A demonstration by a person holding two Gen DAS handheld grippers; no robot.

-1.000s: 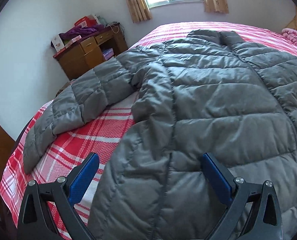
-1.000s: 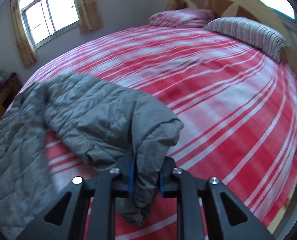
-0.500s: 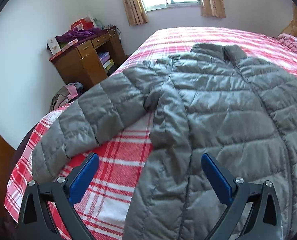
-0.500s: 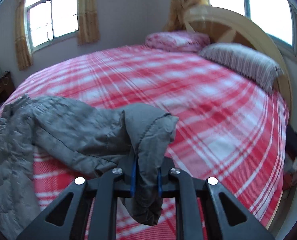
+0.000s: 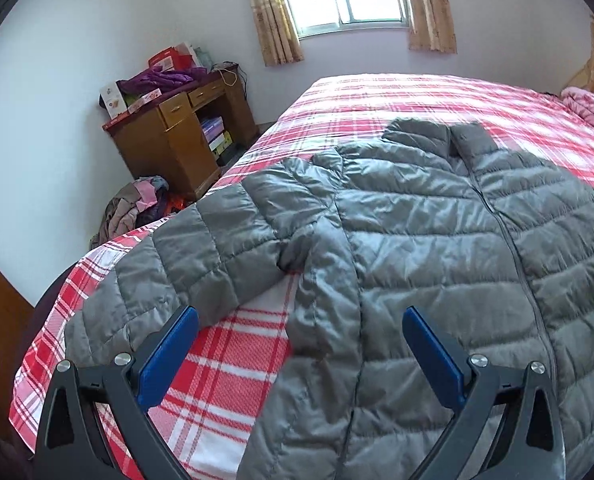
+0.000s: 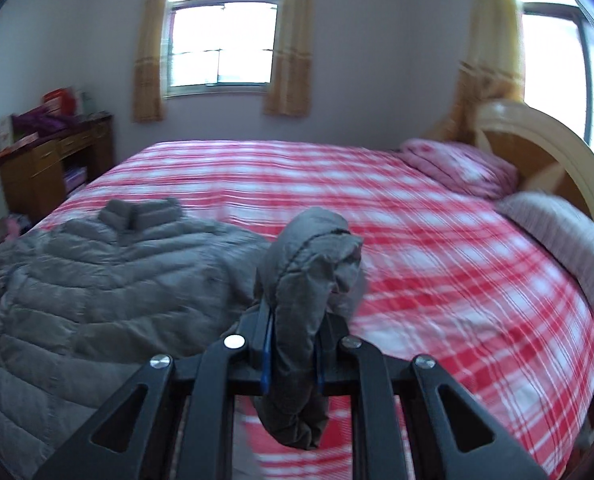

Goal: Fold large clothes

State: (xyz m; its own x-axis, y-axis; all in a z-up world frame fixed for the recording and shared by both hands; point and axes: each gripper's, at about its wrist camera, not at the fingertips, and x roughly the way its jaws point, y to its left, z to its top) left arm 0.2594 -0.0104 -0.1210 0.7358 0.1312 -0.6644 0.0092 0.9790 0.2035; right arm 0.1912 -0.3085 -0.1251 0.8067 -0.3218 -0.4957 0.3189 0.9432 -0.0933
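On the plaid bed (image 6: 437, 280), the right gripper (image 6: 293, 356) pinches the jacket (image 5: 437, 240) sleeve cuff (image 6: 305, 272), which could slip from its narrow bite, while the left gripper (image 5: 297, 344) hangs wide open, holding nothing.

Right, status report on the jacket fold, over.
Left gripper open above jacket. Right gripper shut on sleeve cuff, lifted. Bed ahead, nothing blocking.

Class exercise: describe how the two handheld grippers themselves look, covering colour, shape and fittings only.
Both the left gripper and the right gripper have black angular frames with triangular cut-outs, round silver bolts at the joints, and flat blue pads on the fingers. No cables, markings or sleeves show.
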